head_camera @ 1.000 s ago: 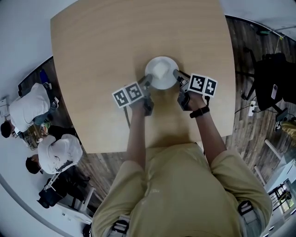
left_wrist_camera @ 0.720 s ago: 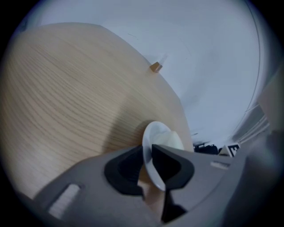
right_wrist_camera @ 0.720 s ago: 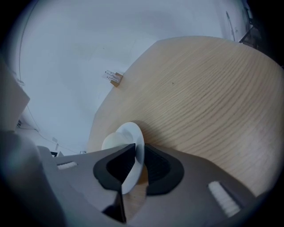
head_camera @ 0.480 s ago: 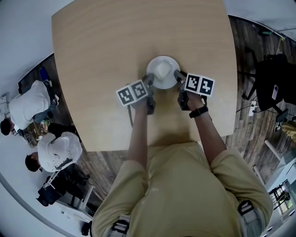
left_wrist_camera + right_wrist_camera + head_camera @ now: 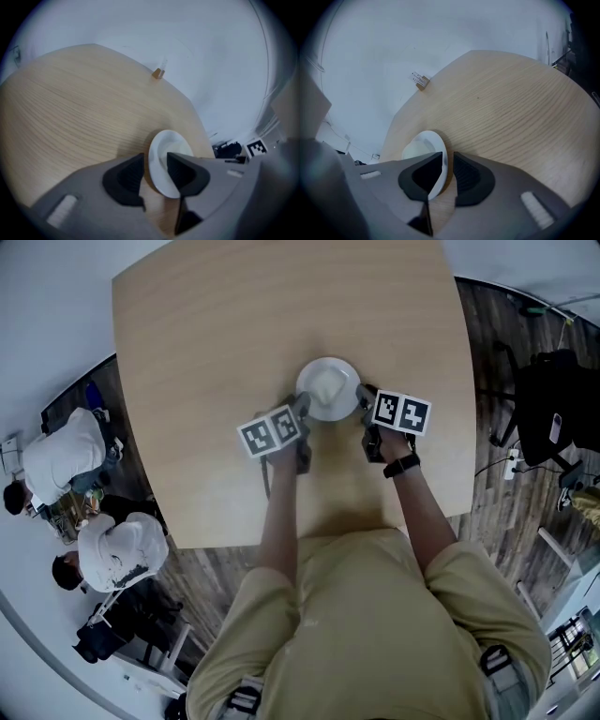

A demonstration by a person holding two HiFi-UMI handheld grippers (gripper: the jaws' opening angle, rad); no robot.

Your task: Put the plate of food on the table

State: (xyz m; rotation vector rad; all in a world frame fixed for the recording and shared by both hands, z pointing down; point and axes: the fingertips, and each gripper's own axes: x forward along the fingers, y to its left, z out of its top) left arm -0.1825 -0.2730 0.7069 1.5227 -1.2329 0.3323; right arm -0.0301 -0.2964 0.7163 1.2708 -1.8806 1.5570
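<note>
Resting flat on the table (image 5: 234, 334), the plate (image 5: 328, 388) is carrying a pale mound of food (image 5: 323, 385) in its middle, and it is sitting almost exactly where it was a second ago. What is changing is on the plate's left side. The left gripper (image 5: 154, 169), which was pinching the rim a moment back, is now opening its jaws wide, with the rim between them but a gap showing beside one pad. On the plate's right side, the right gripper (image 5: 448, 166) is keeping its jaws narrow and appears to be pinching the rim.

To my eye the set-down is done and the release is halfway through, with only the right side left to let go.

The plate is looking round, shallow, white and glossy, with a thin raised lip. Under it the tabletop is showing light, matte wood grain. The pads are looking black and ribbed, set in smooth grey shells.
</note>
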